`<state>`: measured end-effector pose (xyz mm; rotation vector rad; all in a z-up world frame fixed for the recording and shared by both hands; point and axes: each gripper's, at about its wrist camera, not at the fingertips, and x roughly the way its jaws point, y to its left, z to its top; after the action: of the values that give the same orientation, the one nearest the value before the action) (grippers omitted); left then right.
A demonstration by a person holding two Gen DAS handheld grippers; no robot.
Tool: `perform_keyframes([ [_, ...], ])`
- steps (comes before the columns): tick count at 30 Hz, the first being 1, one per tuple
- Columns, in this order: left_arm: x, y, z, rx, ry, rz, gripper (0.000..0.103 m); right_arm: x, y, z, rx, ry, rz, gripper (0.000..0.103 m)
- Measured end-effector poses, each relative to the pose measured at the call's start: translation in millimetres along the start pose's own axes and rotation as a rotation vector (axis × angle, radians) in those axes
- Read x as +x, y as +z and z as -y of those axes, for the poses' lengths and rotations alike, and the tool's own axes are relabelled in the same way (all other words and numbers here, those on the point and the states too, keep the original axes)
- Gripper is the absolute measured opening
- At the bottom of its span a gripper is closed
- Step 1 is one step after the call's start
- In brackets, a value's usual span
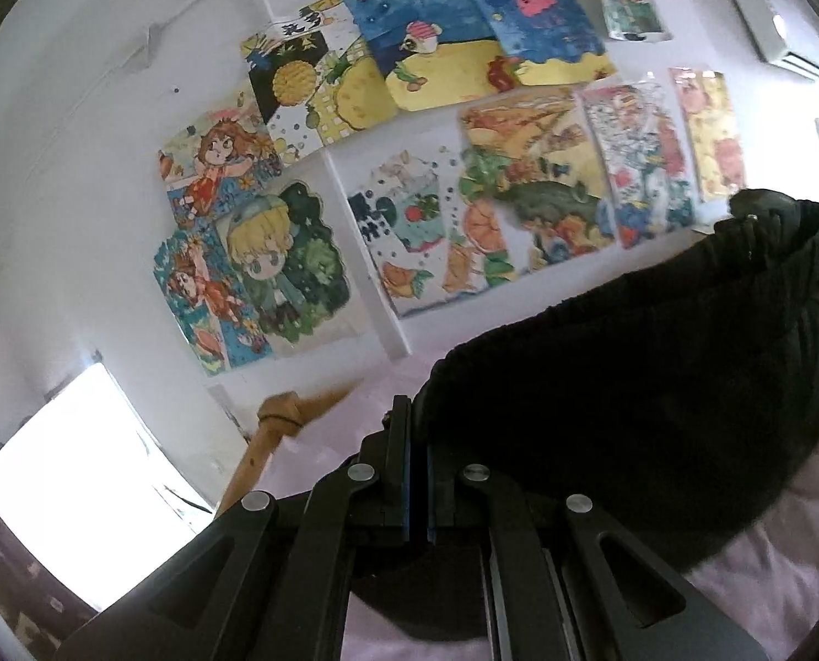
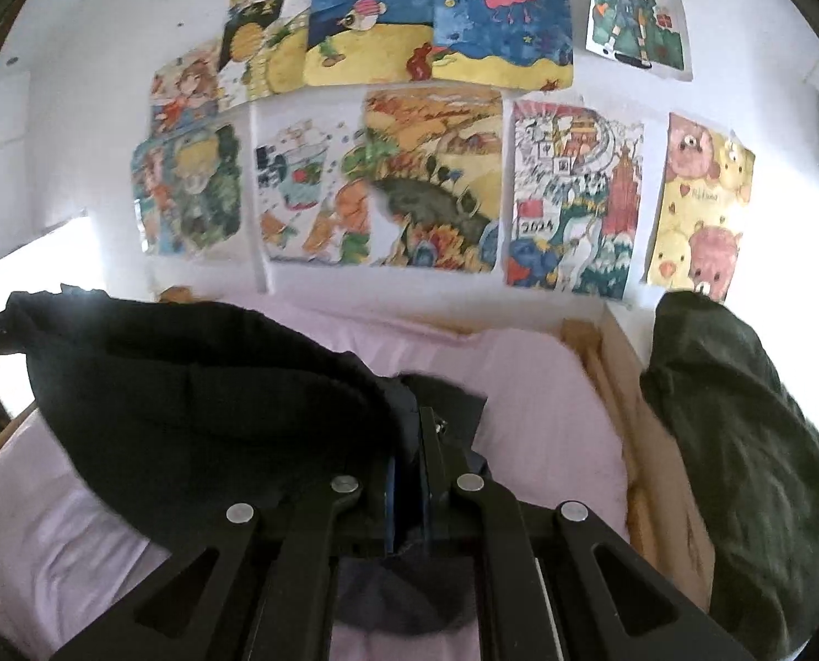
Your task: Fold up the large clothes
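A large black garment [image 1: 630,385] hangs stretched between my two grippers above a bed with a pink sheet [image 1: 784,578]. My left gripper [image 1: 418,429] is shut on one end of it, and the cloth runs away to the right in the left wrist view. My right gripper [image 2: 412,429] is shut on the other end of the black garment [image 2: 200,396], and the cloth runs away to the left toward the other gripper at the frame's left edge. The gathered top edge sags between them.
The pink sheet [image 2: 547,385] covers the bed below. A dark green garment [image 2: 740,440] lies heaped at the right on a wooden bed frame [image 2: 646,468]. A white wall with several children's drawings [image 2: 426,165] stands just behind. A wooden bedpost [image 1: 277,424] stands left.
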<state>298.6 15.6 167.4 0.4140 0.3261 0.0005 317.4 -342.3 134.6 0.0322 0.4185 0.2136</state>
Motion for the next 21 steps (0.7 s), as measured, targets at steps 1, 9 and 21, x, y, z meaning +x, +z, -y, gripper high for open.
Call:
perform_keyframes([
  [1,11.8,4.6,-0.1,0.000,0.013,0.000,0.003,9.2,3.0,3.0,-0.001,-0.007,0.004,0.007],
  [9,103.1,13.5,1.9,-0.039,0.084,-0.018,0.003,109.4,21.8,16.8,-0.049,-0.054,0.014,0.007],
  [21,192.8,-6.8,-10.6,-0.174,-0.008,-0.105,0.003,207.5,0.0,23.5,-0.074,-0.045,-0.048,0.007],
])
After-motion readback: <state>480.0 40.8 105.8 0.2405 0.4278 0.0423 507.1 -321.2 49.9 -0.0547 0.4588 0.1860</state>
